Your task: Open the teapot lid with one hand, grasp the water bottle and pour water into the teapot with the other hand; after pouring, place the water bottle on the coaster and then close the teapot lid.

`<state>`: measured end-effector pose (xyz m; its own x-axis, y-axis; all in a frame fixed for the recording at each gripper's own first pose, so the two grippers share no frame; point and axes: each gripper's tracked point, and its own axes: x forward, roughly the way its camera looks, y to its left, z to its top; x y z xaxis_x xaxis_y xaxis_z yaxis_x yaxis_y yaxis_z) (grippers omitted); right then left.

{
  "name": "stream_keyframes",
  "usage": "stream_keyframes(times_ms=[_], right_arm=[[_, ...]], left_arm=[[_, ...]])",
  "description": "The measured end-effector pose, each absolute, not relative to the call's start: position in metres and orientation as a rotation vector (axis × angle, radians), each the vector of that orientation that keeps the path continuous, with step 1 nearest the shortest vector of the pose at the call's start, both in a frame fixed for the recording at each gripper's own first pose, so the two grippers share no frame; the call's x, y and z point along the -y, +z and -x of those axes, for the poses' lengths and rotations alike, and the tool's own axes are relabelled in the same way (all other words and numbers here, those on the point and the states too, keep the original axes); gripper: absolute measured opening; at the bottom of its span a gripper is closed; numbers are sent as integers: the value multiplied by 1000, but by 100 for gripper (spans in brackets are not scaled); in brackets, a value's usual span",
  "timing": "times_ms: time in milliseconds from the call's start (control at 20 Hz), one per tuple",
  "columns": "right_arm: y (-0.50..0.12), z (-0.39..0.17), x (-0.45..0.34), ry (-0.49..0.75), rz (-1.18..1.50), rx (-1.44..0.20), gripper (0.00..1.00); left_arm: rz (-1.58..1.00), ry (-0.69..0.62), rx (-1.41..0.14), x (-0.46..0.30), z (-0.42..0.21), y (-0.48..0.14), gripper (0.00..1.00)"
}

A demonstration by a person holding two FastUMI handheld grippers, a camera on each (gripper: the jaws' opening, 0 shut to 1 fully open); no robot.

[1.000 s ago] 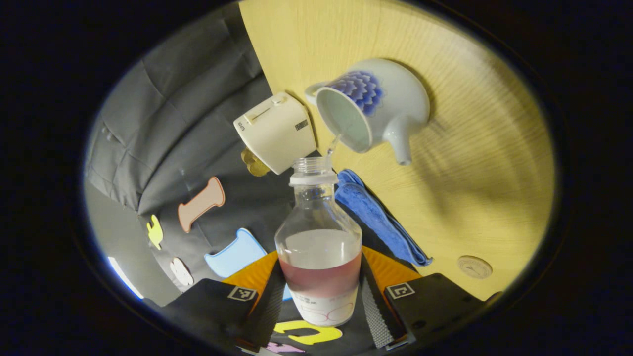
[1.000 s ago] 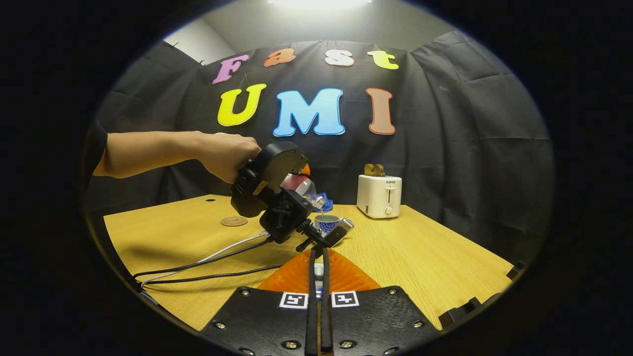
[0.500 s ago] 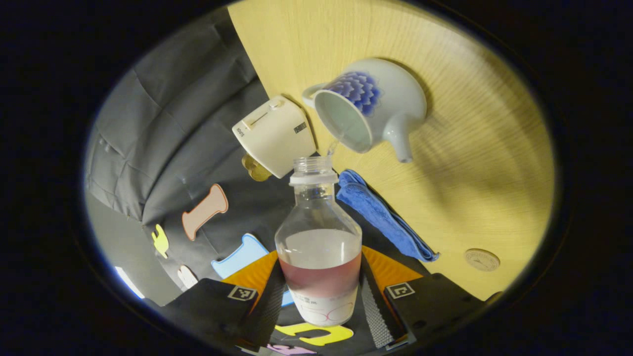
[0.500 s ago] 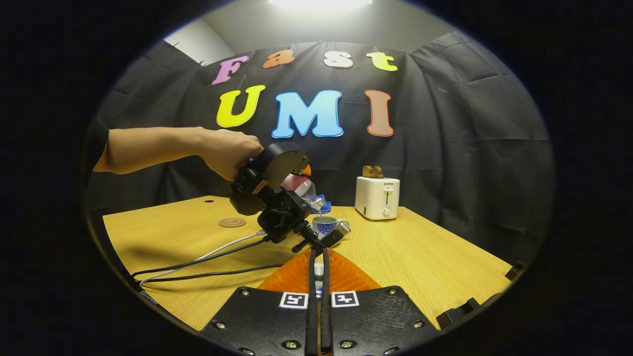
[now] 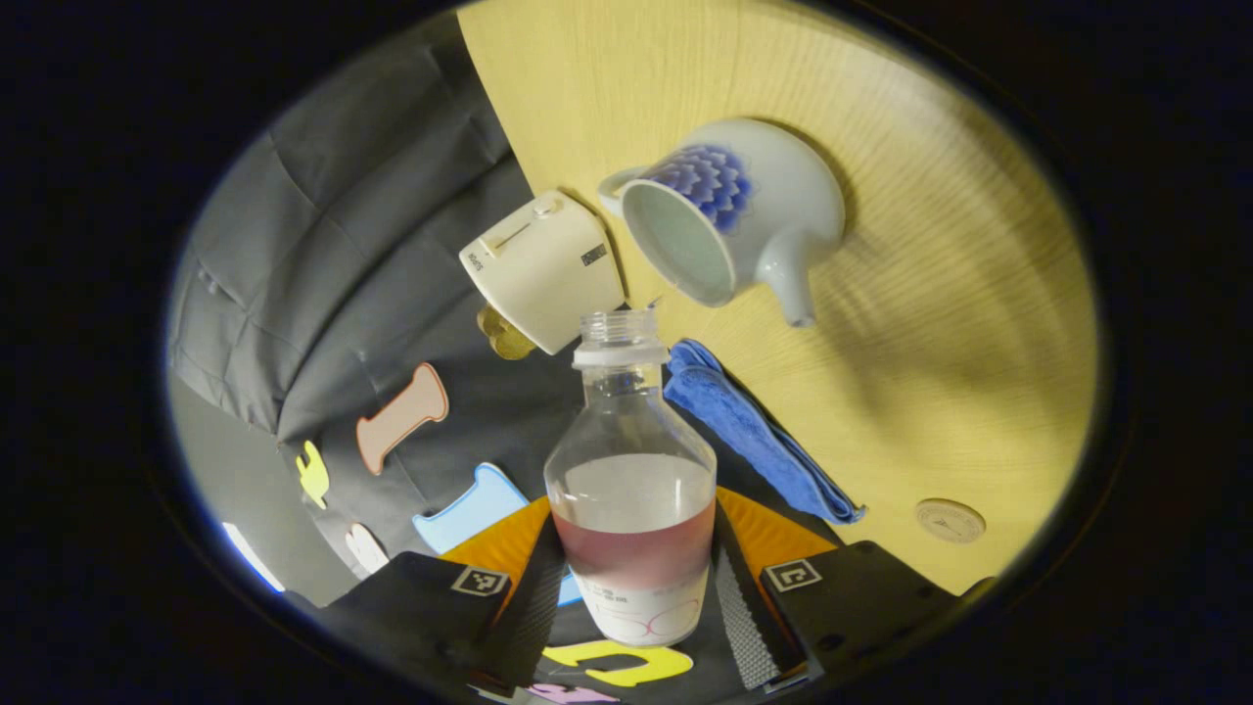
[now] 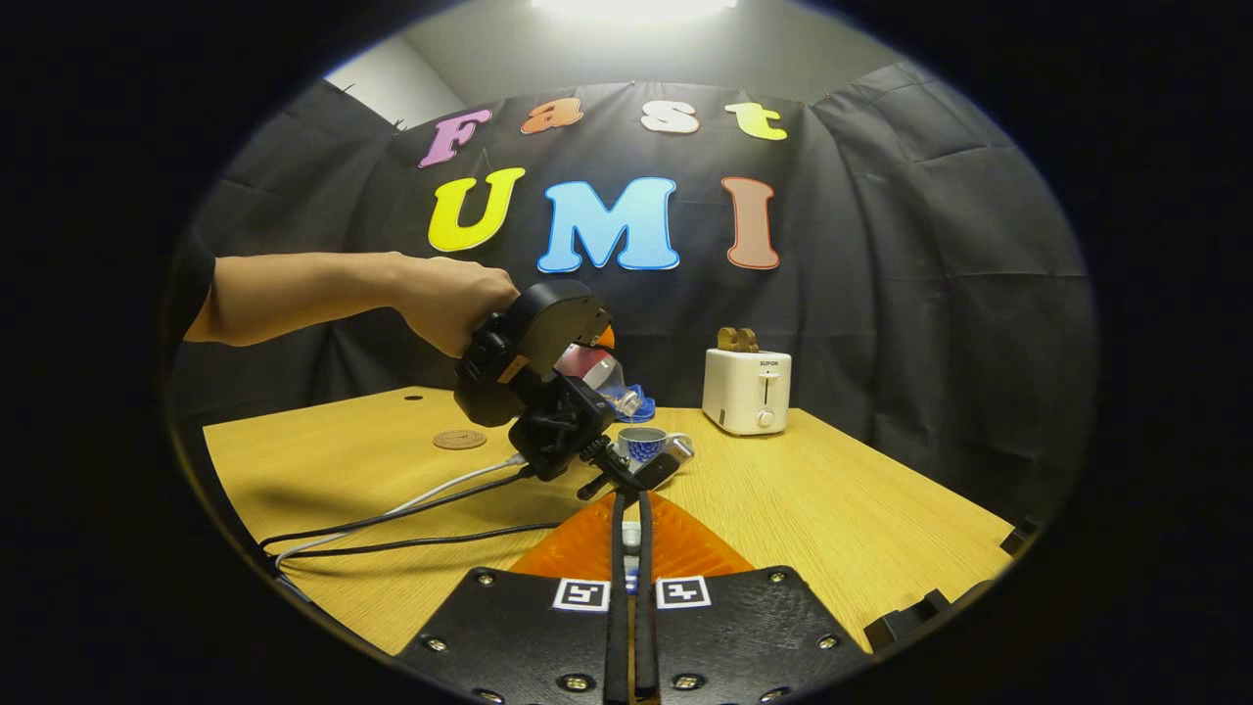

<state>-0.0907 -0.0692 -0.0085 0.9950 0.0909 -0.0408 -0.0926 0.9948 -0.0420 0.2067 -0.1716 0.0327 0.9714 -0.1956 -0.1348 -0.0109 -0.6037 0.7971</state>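
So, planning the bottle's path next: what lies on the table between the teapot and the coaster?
In the left gripper view, a folded blue cloth lies between teapot and coaster, toward the wall side; the wood beside it is bare.

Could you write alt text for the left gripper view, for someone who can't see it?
A clear plastic water bottle, uncapped and part full, is held between the left gripper jaws, its mouth tipped toward the open white teapot with blue scale pattern on a pale wooden table. Nearby are a white toaster, a folded blue cloth and a round coaster.
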Motion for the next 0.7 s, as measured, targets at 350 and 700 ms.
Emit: stream_keyframes(times_ms=[350,700], right_arm=[[-9,91,68,93,45,-45,3],[-10,90,65,98,47,-55,3]], left_arm=[[-2135,-293,109,164,-208,21,87],[-1970,-385,91,166,-208,-1,87]])
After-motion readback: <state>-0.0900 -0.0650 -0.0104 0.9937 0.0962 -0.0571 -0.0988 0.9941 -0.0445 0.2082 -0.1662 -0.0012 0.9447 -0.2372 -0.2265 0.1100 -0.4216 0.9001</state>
